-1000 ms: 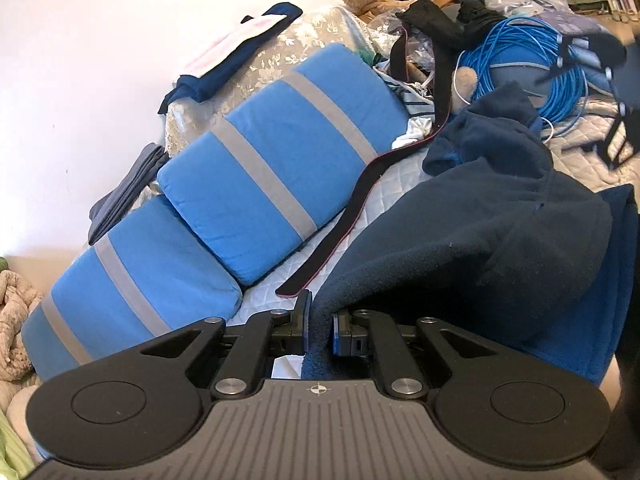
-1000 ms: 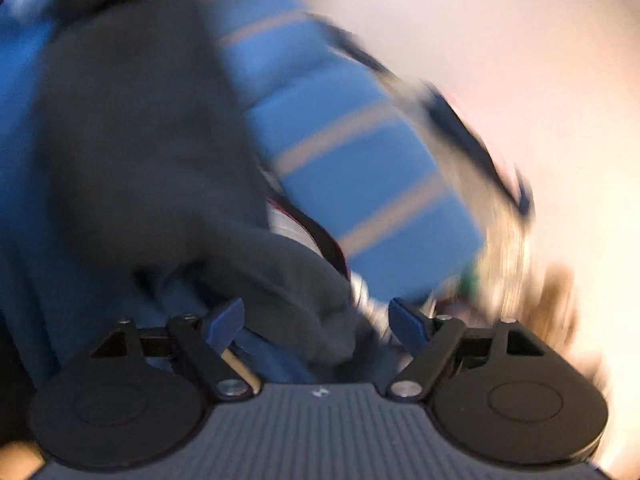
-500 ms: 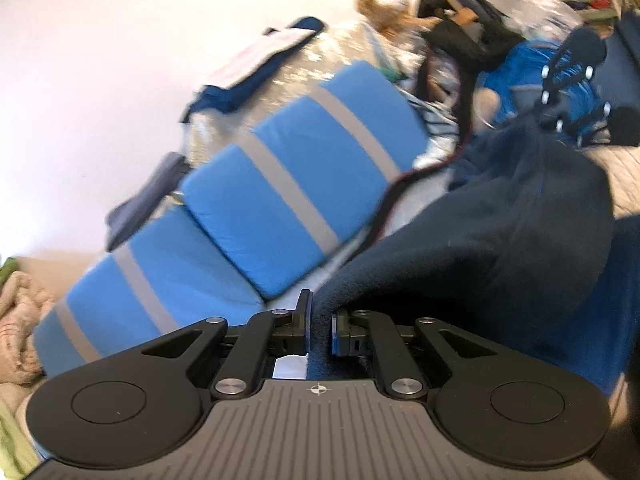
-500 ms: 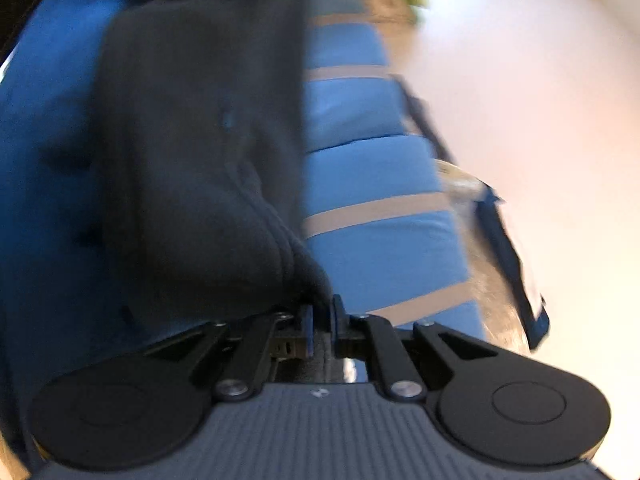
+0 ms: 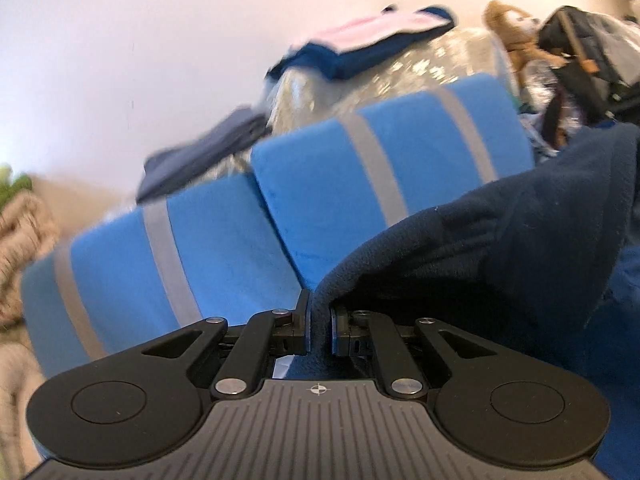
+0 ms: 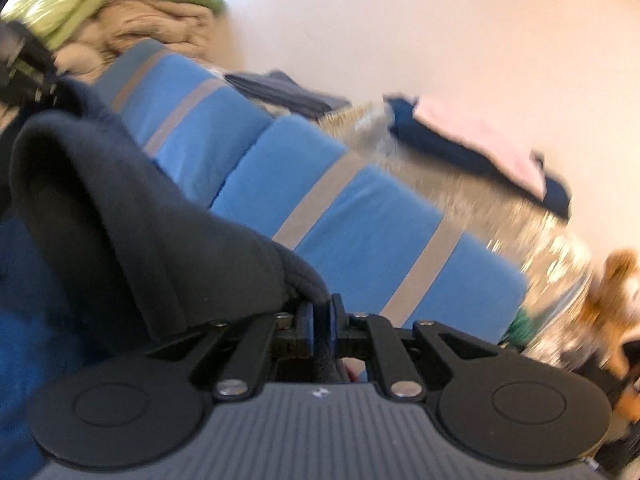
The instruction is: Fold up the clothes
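A dark navy fleece garment (image 5: 500,248) hangs lifted between both grippers. My left gripper (image 5: 319,320) is shut on one edge of it, and the cloth rises from the pads and spreads to the right. In the right wrist view the same fleece garment (image 6: 132,216) drapes to the left, and my right gripper (image 6: 320,322) is shut on another edge of it. A brighter blue cloth (image 6: 24,344) lies under the fleece at the lower left.
Blue cushions with grey stripes (image 5: 372,184) lie ahead against a pale wall. Folded dark clothes (image 5: 360,44) rest on a patterned bundle behind them. A teddy bear (image 5: 516,32) and bags sit at the right, beige and green cloth (image 6: 132,16) at the left.
The right gripper closed on the fleece edge and rose with it. Both grippers have swung sideways and rolled, so the cushions now fill the view; the fleece is lifted.
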Demonstrator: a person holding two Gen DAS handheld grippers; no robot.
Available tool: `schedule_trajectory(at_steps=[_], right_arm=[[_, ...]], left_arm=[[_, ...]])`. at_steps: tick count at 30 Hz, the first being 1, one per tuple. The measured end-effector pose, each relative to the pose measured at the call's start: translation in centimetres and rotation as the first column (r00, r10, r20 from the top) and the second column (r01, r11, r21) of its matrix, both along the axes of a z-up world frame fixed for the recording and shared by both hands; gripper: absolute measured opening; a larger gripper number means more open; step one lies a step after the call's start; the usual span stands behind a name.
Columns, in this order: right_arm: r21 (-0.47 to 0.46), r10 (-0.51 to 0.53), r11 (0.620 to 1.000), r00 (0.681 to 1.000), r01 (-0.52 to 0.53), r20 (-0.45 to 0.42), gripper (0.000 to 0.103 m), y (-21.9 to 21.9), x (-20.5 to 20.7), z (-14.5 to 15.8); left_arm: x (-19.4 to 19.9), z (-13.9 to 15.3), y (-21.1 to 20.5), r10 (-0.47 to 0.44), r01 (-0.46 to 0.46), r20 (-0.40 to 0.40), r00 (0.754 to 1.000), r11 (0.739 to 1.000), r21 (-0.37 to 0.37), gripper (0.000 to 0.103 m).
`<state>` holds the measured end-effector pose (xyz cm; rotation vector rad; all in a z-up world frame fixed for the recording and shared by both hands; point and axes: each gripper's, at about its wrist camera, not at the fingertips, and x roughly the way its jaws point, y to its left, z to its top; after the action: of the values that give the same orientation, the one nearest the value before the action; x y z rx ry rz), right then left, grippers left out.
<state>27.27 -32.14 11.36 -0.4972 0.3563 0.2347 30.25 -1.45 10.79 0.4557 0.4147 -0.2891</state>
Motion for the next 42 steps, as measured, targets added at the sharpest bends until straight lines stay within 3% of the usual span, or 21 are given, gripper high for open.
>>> schedule_trajectory(at_steps=[5, 8, 9, 10, 11, 12, 13, 14, 15, 17, 21, 26, 29, 32, 33, 34, 36, 39, 42], right_arm=[[0.075, -0.046, 0.996, 0.991, 0.056, -0.128, 0.007, 0.1, 7.9, -2.9], [0.100, -0.098, 0.988, 0.975, 0.119, -0.200, 0.008, 0.4, 13.8, -5.8], [0.108, -0.139, 0.980, 0.963, 0.168, -0.231, 0.025, 0.4, 16.1, -7.1], [0.107, -0.192, 0.968, 0.947, 0.225, -0.256, 0.035, 0.5, 18.3, -8.4], [0.098, -0.258, 0.951, 0.926, 0.294, -0.274, 0.052, 0.5, 20.4, -9.7], [0.085, -0.323, 0.929, 0.902, 0.360, -0.284, 0.071, 0.5, 22.1, -10.9], [0.071, -0.379, 0.908, 0.881, 0.414, -0.282, 0.079, 0.5, 23.2, -11.9], [0.062, -0.405, 0.897, 0.871, 0.437, -0.280, 0.094, 0.5, 23.6, -12.6], [0.053, -0.405, 0.898, 0.869, 0.436, -0.282, 0.100, 0.6, 23.7, -13.2], [0.046, -0.370, 0.916, 0.884, 0.398, -0.285, 0.100, 0.6, 23.0, -14.0], [0.026, -0.298, 0.948, 0.912, 0.317, -0.282, 0.103, 0.2, 20.5, -14.5], [0.005, -0.168, 0.984, 0.943, 0.177, -0.288, 0.103, -0.5, 17.4, -13.4], [-0.006, -0.092, 0.995, 0.941, 0.095, -0.327, 0.103, 0.4, 16.8, -13.2], [0.009, -0.024, 1.000, 0.932, 0.030, -0.362, 0.098, 1.8, 16.6, -13.7], [0.038, 0.001, 0.999, 0.923, 0.015, -0.386, 0.077, 2.2, 16.8, -13.9], [0.091, 0.024, 0.996, 0.904, 0.016, -0.426, 0.062, 2.4, 17.4, -14.2], [0.167, 0.055, 0.985, 0.865, 0.033, -0.498, 0.017, 2.9, 18.8, -15.1], [0.171, 0.090, 0.985, 0.846, 0.002, -0.526, 0.006, 4.6, 19.9, -17.1], [0.181, 0.133, 0.983, 0.839, -0.041, -0.528, 0.006, 6.4, 21.0, -18.2]], left_arm=[[9.3, -5.2, 0.8, 0.060, -0.064, -0.135, 0.989, 0.998, -0.029, 0.008], [14.9, -9.1, 0.6, 0.091, -0.091, -0.202, 0.975, 0.996, 0.010, 0.011], [16.6, -10.4, 0.5, 0.105, -0.102, -0.216, 0.971, 0.994, 0.025, 0.013], [18.3, -11.5, 0.5, 0.137, -0.132, -0.243, 0.960, 0.991, 0.034, 0.020], [19.8, -12.5, 0.7, 0.186, -0.182, -0.284, 0.941, 0.983, 0.039, 0.031], [21.3, -13.5, 0.9, 0.233, -0.231, -0.324, 0.917, 0.972, 0.047, 0.036], [22.4, -14.3, 1.1, 0.266, -0.269, -0.357, 0.895, 0.962, 0.045, 0.044], [22.8, -14.6, 1.5, 0.277, -0.290, -0.375, 0.884, 0.957, 0.023, 0.048], [22.9, -14.7, 1.9, 0.279, -0.305, -0.385, 0.880, 0.952, -0.007, 0.049], [22.8, -14.8, 2.7, 0.278, -0.329, -0.397, 0.875, 0.942, -0.067, 0.050], [20.5, -13.8, 3.5, 0.255, -0.320, -0.361, 0.897, 0.938, -0.133, 0.057], [16.6, -11.8, 3.3, 0.134, -0.185, -0.319, 0.938, 0.973, -0.136, 0.065], [15.3, -11.5, 1.8, 0.050, -0.095, -0.370, 0.928, 0.990, -0.104, 0.065], [14.6, -11.5, 0.2, -0.049, -0.003, -0.415, 0.908, 0.992, -0.125, 0.065], [14.6, -11.8, -0.3, -0.072, 0.016, -0.426, 0.902, 0.991, -0.132, 0.066], [14.5, -12.0, -0.9, -0.087, 0.028, -0.438, 0.895, 0.990, -0.138, 0.066], [14.8, -12.7, -2.5, -0.109, 0.042, -0.457, 0.883, 0.987, -0.154, 0.065], [16.1, -13.8, -3.5, -0.160, 0.065, -0.504, 0.849, 0.978, -0.201, 0.064], [18.0, -15.4, -5.2, -0.204, 0.089, -0.586, 0.784, 0.972, -0.219, 0.055]])
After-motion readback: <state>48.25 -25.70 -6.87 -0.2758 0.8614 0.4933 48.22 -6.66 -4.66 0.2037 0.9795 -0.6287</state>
